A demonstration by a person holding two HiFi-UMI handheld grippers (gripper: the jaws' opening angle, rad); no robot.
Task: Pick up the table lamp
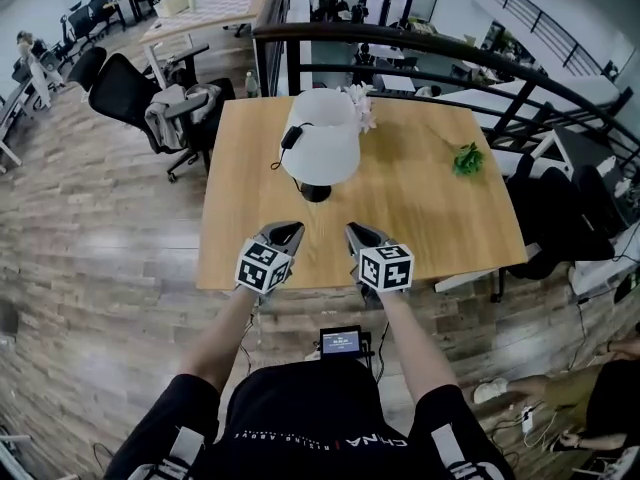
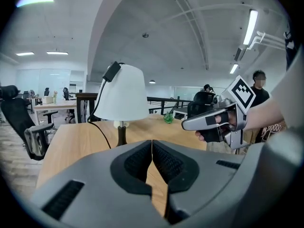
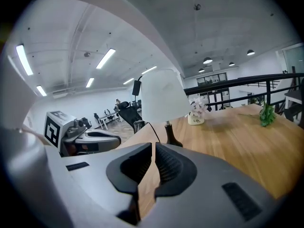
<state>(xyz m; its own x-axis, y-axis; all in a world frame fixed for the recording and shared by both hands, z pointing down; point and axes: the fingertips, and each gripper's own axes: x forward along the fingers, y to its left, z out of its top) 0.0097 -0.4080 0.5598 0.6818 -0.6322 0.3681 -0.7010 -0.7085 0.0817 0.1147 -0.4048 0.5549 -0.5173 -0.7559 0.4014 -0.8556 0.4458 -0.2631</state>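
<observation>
- Far left, black office chair (image 1: 125, 88) on the wood floor, beside the pale wooden surface (image 1: 420, 218).
- Over the near edge of the surface, left claw (image 1: 288, 231) clenched shut on nothing, aimed at the table lamp (image 1: 322, 140).
- Left of centre on the surface, table lamp upright, with a white shade, a dark base and a black cord switch against the shade; apart from both claws.
- Just beside the left one, right claw (image 1: 357, 231), likewise clenched and empty.
- Behind the lamp, small white flower pot (image 1: 362, 108); toward the right edge, green sprig (image 1: 467, 158).

Black short-sleeved shirt (image 1: 300, 413), grey left hand-held gripper (image 1: 290, 230), right hand-held gripper (image 1: 354, 232)
</observation>
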